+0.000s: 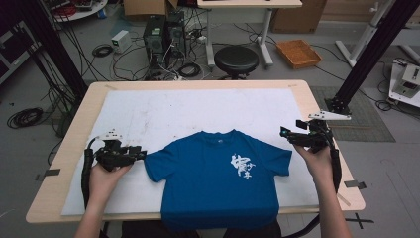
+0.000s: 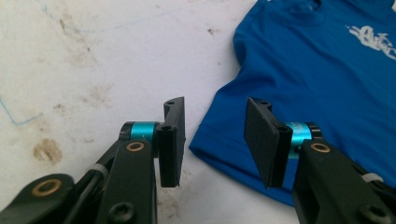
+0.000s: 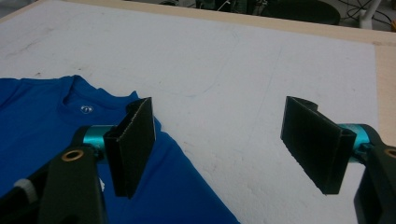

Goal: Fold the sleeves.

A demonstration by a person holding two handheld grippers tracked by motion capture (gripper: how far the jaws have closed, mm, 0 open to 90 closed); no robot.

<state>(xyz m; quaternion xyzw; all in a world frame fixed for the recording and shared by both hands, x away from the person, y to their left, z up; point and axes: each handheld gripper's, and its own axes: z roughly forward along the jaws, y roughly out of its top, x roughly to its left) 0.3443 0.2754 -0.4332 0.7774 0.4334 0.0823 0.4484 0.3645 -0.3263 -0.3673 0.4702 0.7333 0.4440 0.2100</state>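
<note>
A blue T-shirt [image 1: 218, 183] with a white print on its chest lies flat, front up, on the white sheet [image 1: 198, 106] near the table's front edge. My left gripper [image 1: 141, 154] sits low at the shirt's left sleeve. In the left gripper view the jaws [image 2: 215, 135] stand partly apart, the sleeve hem [image 2: 233, 140] lies between them and the pads do not press on it. My right gripper [image 1: 287, 135] hovers by the right sleeve with its jaws wide open [image 3: 219, 140]. The shirt's shoulder [image 3: 42, 116] lies below its left pad, and nothing is between the jaws.
The sheet is stained and covers most of the wooden table [image 1: 327, 163]. Behind the table stand a black stool [image 1: 236, 59], computer cases [image 1: 163, 34] with loose cables, and an orange tray [image 1: 298, 52]. Black frame posts [image 1: 371, 54] rise at both sides.
</note>
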